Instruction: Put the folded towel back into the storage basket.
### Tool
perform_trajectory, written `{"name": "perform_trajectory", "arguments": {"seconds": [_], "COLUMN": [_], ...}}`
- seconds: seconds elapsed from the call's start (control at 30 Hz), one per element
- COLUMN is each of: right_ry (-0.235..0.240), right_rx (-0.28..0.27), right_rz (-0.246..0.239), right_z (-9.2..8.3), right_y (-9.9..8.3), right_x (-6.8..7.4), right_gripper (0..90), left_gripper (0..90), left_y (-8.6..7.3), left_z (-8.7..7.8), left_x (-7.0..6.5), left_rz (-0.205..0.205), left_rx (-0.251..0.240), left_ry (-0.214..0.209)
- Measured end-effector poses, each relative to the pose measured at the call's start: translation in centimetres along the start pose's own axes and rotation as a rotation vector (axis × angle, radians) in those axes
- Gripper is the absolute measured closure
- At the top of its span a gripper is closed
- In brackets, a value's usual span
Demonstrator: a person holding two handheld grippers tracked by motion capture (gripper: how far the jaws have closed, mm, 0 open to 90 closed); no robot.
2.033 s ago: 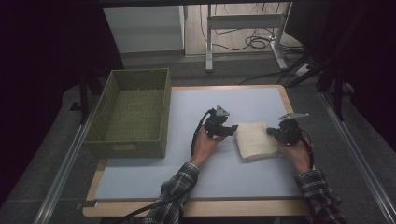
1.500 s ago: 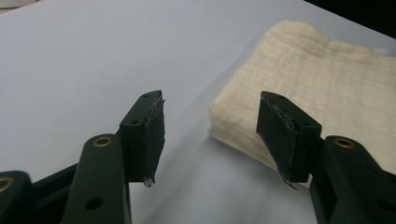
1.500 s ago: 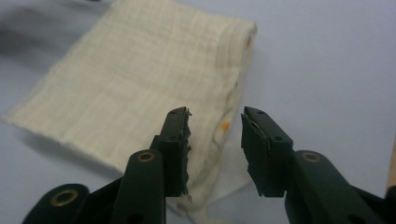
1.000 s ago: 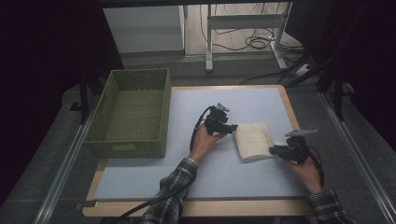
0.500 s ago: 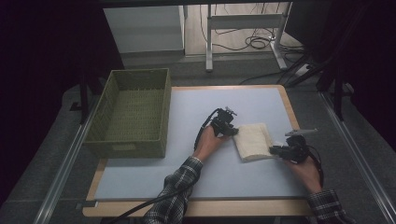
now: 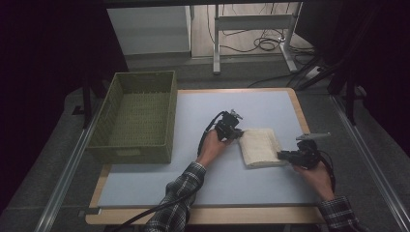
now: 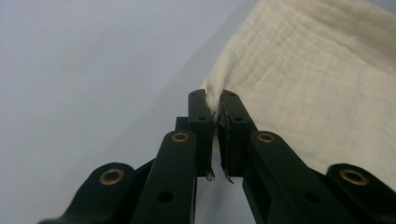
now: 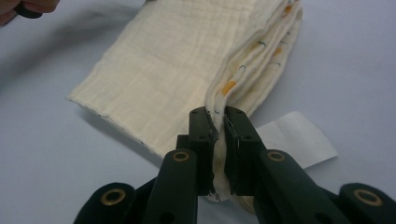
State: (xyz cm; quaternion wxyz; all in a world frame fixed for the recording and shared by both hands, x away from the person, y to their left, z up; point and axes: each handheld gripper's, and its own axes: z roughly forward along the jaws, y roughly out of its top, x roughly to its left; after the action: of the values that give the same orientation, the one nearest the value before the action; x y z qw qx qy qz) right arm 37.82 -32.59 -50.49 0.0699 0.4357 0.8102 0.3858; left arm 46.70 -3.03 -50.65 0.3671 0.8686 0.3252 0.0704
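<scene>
Now left claw (image 7: 216,100) just closing, pinches folded cloth (image 6: 259,146) corner; right claw (image 8: 218,116) clamps opposite layered edge. Two-corner hold suits lifting cloth flat off worktop (image 6: 159,183), basket (image 6: 137,116) beyond left claw.

A cream, crinkled muslin cloth (image 6: 260,146), folded into a thick rectangular pad, lies flat on the pale blue bench (image 6: 159,188), right of centre. Along one folded edge (image 8: 261,60) the stacked layers show small orange and dark printed marks. A white label (image 8: 299,137) sticks out from beneath it.

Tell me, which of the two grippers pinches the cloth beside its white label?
The right gripper: a white label pokes from the folded cloth beside it. The left gripper pinches a plain corner.
</scene>
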Motion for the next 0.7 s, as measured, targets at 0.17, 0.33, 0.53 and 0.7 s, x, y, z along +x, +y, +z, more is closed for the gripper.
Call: {"name": "perform_trajectory", "arguments": {"seconds": [0.17,0.33,0.53,0.7], "right_ry": [0.025,0.039,0.06,0.073], "right_rx": [-0.009,-0.013,-0.023,-0.029], "right_rz": [-0.021,-0.037,-0.057,-0.068], "right_z": [0.1,0.2,0.5,0.6], "right_y": [0.7,1.5,2.5,3.2], "right_x": [0.9,1.6,2.5,3.1], "right_gripper": [82.0,82.0,81.9,81.9], "left_gripper": [84.9,84.6,84.4,84.3], "left_y": [0.0,-0.2,-0.5,-0.6], "left_z": [-1.4,-2.5,-3.9,-4.8], "left_x": [0.4,1.0,1.8,2.2], "left_rz": [0.001,-0.017,-0.022,-0.022], "left_rx": [-0.002,-0.007,0.007,0.017], "left_ry": [0.01,0.007,0.007,0.015]}}
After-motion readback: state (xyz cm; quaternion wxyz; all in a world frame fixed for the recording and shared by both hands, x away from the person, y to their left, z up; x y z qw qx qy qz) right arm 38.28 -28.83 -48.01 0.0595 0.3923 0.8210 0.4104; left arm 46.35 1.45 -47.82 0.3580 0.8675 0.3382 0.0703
